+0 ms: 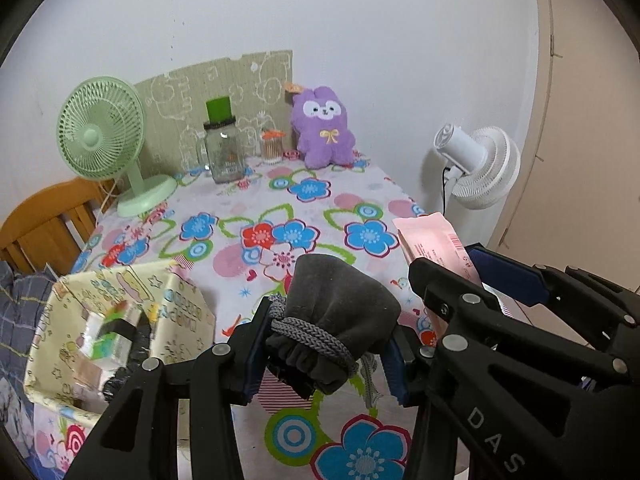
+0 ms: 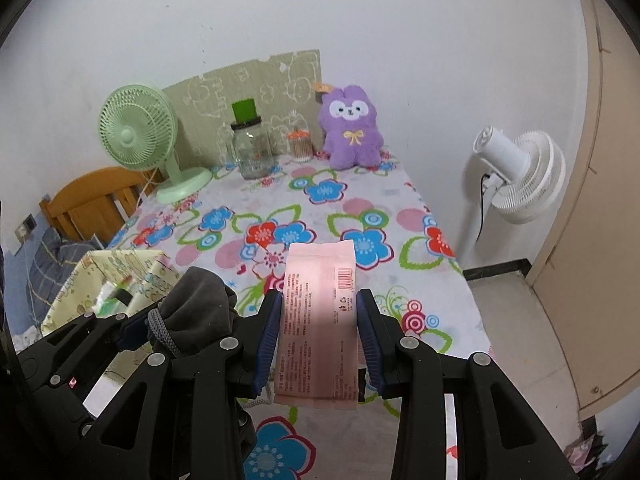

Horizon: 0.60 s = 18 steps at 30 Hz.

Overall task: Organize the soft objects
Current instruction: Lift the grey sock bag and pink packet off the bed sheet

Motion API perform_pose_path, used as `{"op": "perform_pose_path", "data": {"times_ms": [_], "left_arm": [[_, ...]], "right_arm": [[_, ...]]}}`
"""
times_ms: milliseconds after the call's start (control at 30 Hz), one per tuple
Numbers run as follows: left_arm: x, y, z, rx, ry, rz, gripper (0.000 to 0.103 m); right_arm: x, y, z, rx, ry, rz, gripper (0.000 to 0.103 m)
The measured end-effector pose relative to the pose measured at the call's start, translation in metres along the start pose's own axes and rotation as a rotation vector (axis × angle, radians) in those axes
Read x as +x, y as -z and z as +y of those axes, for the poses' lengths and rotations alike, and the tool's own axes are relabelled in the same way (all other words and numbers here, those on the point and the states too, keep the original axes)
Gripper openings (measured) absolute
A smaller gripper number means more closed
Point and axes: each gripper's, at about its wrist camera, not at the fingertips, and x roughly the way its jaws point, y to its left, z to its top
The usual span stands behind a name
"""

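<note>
Left gripper (image 1: 326, 350) gripping one pouch (image 1: 340, 316), right gripper (image 2: 318, 338) one packet (image 2: 320, 320)

A plain white wall (image 2: 280, 12) backs the worktop (image 2: 400, 200), which wears a flowered cloth. A wooden chair (image 2: 92, 196) stands at its left, a white standing fan (image 2: 520, 176) at its right before a beige door (image 2: 592, 200). The floor (image 2: 532, 340) is pale tile.

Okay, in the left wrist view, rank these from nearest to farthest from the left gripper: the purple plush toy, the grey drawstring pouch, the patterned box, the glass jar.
1. Grey drawstring pouch: clamped in the left gripper.
2. Patterned box: just to its left, at the table's near edge.
3. Glass jar: far side, left of centre.
4. Purple plush toy: far side, against the wall.
The jar and the toy are nearly level.
</note>
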Motion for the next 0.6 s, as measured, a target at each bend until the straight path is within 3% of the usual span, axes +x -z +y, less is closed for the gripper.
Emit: {"op": "perform_pose_path", "data": {"times_ms": [600], "left_arm": [[-0.045,-0.003,0.031,-0.007,-0.019,-0.062,0.050]], "right_arm": [[-0.034,-0.010,0.040,-0.037,-0.013,-0.055,0.042]]}}
